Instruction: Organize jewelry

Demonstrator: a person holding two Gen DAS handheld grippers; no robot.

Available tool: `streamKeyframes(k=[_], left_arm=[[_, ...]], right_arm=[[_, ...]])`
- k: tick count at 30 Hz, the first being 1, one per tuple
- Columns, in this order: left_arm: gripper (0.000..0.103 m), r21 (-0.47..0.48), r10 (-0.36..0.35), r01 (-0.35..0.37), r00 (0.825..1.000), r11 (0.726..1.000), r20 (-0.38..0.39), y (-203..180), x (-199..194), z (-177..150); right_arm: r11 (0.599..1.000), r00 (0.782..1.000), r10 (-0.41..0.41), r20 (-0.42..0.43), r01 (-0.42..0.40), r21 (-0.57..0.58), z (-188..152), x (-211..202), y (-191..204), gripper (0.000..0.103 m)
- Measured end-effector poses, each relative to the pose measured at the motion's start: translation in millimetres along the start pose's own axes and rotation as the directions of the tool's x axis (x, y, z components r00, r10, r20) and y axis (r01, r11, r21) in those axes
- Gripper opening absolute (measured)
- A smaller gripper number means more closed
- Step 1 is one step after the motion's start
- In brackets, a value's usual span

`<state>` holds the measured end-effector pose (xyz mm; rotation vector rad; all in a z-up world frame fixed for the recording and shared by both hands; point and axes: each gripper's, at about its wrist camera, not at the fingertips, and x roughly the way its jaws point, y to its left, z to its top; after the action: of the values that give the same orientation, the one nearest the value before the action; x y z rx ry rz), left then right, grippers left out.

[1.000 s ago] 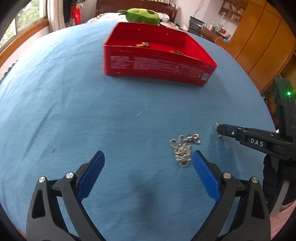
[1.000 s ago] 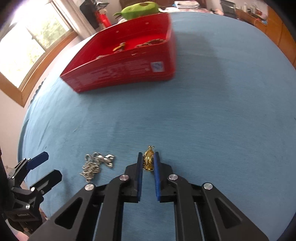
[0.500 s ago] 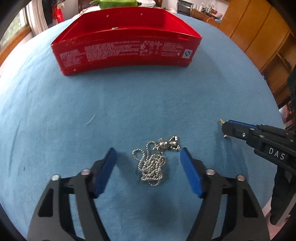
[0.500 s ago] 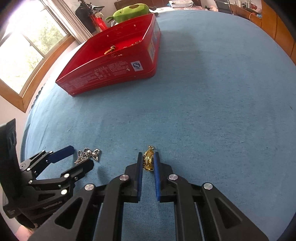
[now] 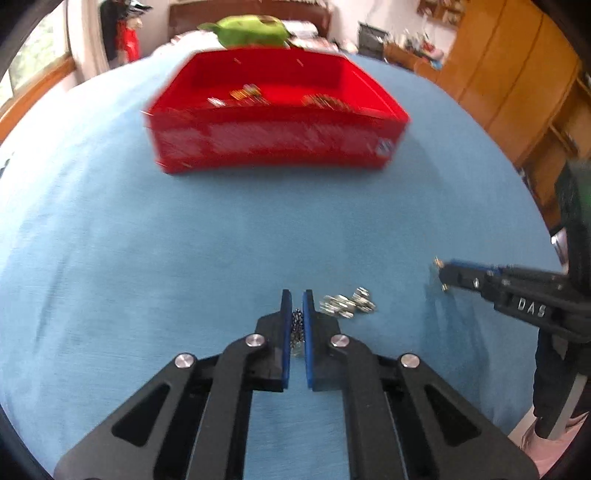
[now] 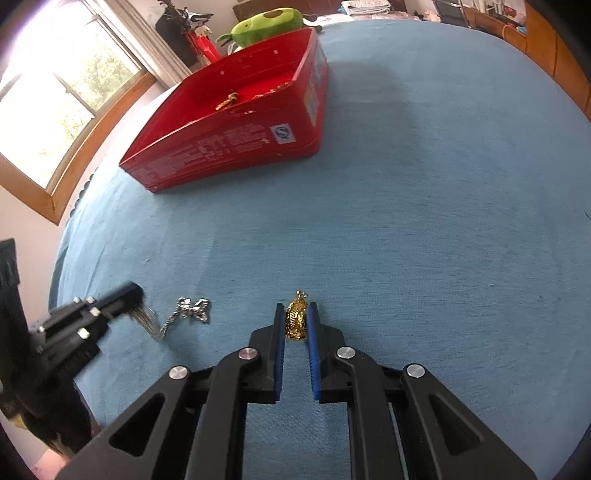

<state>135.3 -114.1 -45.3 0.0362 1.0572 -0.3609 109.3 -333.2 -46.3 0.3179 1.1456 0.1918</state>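
Observation:
My left gripper [image 5: 297,295] is shut on the bead chain of a silver necklace [image 5: 347,304]; its pendant end lies on the blue cloth just right of the fingers. In the right wrist view the chain [image 6: 162,325] hangs from the left gripper [image 6: 135,295] down to the silver pendant [image 6: 194,308]. My right gripper [image 6: 295,306] is shut on a gold pendant [image 6: 296,319], low over the cloth. It shows at the right in the left wrist view [image 5: 441,273]. A red box [image 5: 273,122] holding several jewelry pieces stands farther back; it also shows in the right wrist view [image 6: 229,144].
The blue cloth [image 6: 424,221] covers a round table. A green plush toy [image 5: 251,29] lies behind the box. A window [image 6: 55,92] is at the left, wooden cabinets [image 5: 517,74] at the right.
My left gripper has closed on the silver necklace chain and begun to lift it, with the pendant end trailing to the right. My right gripper still holds the gold pendant.

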Motion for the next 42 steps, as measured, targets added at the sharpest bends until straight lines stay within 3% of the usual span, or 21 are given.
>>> streamKeyframes(k=[4, 7, 13, 16, 18, 19, 20, 22, 30, 34, 36, 37, 40, 42], left_arm=[[0.003, -0.049, 0.027, -0.025, 0.999, 0.998, 0.026, 26.1, -11.5, 2.5], [0.003, -0.059, 0.002, -0.002, 1.0, 0.998, -0.004, 34.7, -6.0, 0.5], [0.003, -0.014, -0.142, 0.141, 0.99, 0.99, -0.024, 2.5, 3.3, 7.1], [0.003, 0.02, -0.179, 0.18, 0.983, 0.983, -0.04, -16.3, 10.8, 10.6], [0.008, 0.052, -0.173, 0.176, 0.983, 0.983, -0.063, -24.5, 19.3, 11.1], [0.015, 0.06, -0.147, 0.151, 0.987, 0.987, -0.067, -26.3, 21.8, 9.3], [0.032, 0.063, -0.13, 0.134, 0.989, 0.989, -0.064, -25.8, 22.9, 8.4], [0.053, 0.058, -0.115, 0.118, 0.992, 0.991, -0.045, -22.3, 22.1, 8.7], [0.054, 0.118, -0.062, 0.071, 0.995, 0.991, -0.077, -25.2, 28.9, -0.3], [0.059, 0.126, -0.059, 0.072, 0.993, 0.989, -0.102, -29.4, 38.8, -2.9], [0.059, 0.129, -0.053, 0.066, 0.993, 0.989, -0.103, -30.6, 41.4, -1.8], [0.053, 0.127, -0.044, 0.057, 0.994, 0.99, -0.1, -30.2, 42.5, -1.5], [0.02, 0.127, -0.049, 0.061, 0.995, 0.99, -0.091, -27.3, 41.1, -2.4], [0.017, 0.11, -0.058, 0.067, 0.994, 0.992, -0.09, -21.8, 41.5, -0.3]], right_arm=[[0.999, 0.999, 0.04, -0.018, -0.04, -0.006, 1.3, 2.3, 6.0, 0.011], [0.999, 0.999, 0.029, -0.018, -0.029, -0.013, 2.5, 4.5, 9.8, 0.011], [1.0, 1.0, 0.015, -0.017, -0.015, -0.005, 2.9, 5.1, 9.8, 0.011], [1.0, 1.0, 0.011, -0.018, -0.011, -0.002, 2.4, 4.4, 9.7, 0.011], [1.0, 1.0, 0.012, -0.023, -0.012, -0.003, 1.9, 5.5, 9.7, 0.011], [1.0, 1.0, 0.013, -0.024, -0.013, -0.003, 1.8, 5.8, 9.6, 0.011], [1.0, 1.0, 0.014, -0.024, -0.014, -0.004, 1.6, 6.2, 9.3, 0.011], [1.0, 1.0, 0.016, -0.024, -0.016, -0.003, 2.3, 7.0, 8.6, 0.011], [1.0, 1.0, 0.016, -0.025, -0.016, -0.001, 2.5, 8.4, 8.5, 0.011], [1.0, 0.999, 0.009, -0.031, -0.009, -0.003, 3.6, 8.7, 9.1, 0.011], [1.0, 0.999, 0.006, -0.034, -0.006, -0.002, 4.6, 9.1, 10.2, 0.011], [1.0, 0.999, 0.005, -0.035, -0.005, -0.002, 5.2, 9.3, 10.8, 0.011], [1.0, 0.999, 0.003, -0.035, -0.003, -0.001, 6.0, 9.2, 12.7, 0.011], [1.0, 0.999, 0.001, -0.038, -0.001, 0.001, 6.2, 9.3, 12.7, 0.011]])
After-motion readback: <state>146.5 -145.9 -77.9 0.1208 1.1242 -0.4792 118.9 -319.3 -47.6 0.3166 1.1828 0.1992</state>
